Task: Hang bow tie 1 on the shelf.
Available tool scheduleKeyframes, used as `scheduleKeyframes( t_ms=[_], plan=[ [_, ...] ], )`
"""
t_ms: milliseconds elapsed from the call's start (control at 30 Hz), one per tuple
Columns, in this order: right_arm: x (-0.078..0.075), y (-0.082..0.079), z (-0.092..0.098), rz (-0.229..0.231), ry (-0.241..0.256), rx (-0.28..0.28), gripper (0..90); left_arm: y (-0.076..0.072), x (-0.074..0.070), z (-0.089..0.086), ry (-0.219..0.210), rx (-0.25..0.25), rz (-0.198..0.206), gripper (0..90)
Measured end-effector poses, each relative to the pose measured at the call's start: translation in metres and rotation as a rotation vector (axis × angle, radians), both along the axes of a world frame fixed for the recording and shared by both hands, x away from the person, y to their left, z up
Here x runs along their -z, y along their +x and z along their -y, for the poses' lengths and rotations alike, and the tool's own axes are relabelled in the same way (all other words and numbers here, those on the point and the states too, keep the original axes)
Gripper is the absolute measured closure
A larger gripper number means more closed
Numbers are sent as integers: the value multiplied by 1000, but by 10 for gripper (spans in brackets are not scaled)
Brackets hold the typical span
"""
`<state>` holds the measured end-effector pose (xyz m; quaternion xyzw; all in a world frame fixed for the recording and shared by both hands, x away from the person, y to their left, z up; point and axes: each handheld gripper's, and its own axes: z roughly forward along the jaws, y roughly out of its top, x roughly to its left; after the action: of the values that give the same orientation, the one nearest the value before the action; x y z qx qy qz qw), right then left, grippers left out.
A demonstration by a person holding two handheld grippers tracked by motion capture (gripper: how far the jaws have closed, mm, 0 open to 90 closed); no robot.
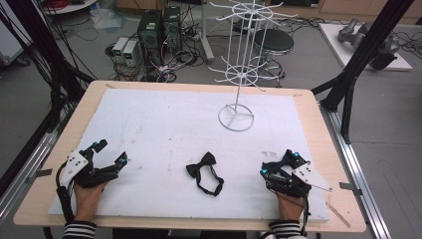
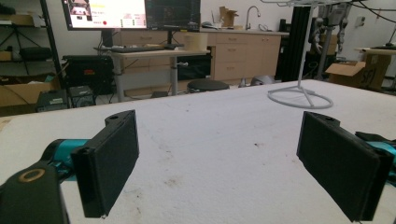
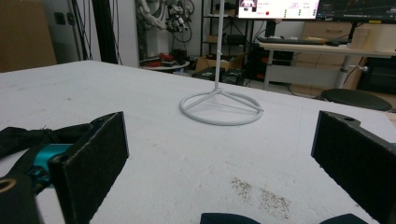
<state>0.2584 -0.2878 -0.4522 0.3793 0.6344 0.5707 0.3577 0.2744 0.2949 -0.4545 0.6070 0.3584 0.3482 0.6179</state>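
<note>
Two sets of tongs are resting at the near edge of the counter [image 1: 308, 107], which is carrying a white foam sheet [image 1: 164, 119] over most of its wooden top. Toward the far right of that sheet a white wire rack [image 1: 238, 74] is standing upright on its ring base, its hooked arms reaching out at two levels. The left tongs [image 1: 110, 153] are sitting at the near left in the person's left hand [image 1: 89, 196], jaws spread wide with nothing between them — in the left gripper view the two black pads are standing well apart over bare foam, with the ring base of the rack showing farther off to the right. The right tongs [image 1: 279, 164] are sitting at the near right in the person's right hand [image 1: 288, 204], jaws likewise spread and holding nothing; in the right gripper view the rack's ring base is lying ahead between the pads, well apart from them. Between the two sets of tongs, near the front middle of the sheet, a black bow tie [image 1: 201, 165] is lying flat, its strap [image 1: 211, 185] looping toward the near edge — it is touching neither gripper, and a part of the black fabric is showing at the left edge of the right gripper view
</note>
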Motion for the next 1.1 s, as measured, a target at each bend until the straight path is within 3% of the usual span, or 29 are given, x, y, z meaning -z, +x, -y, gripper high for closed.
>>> scheduleKeyframes(
  t_ms=[433,1100],
  plan=[
    [0,0,-1,-9,4,2,32,0,0,0,4,-5,-4,134],
    [-2,3,-5,-26,-41,-1,32,-1,0,1,7,-14,6,133]
  ],
)
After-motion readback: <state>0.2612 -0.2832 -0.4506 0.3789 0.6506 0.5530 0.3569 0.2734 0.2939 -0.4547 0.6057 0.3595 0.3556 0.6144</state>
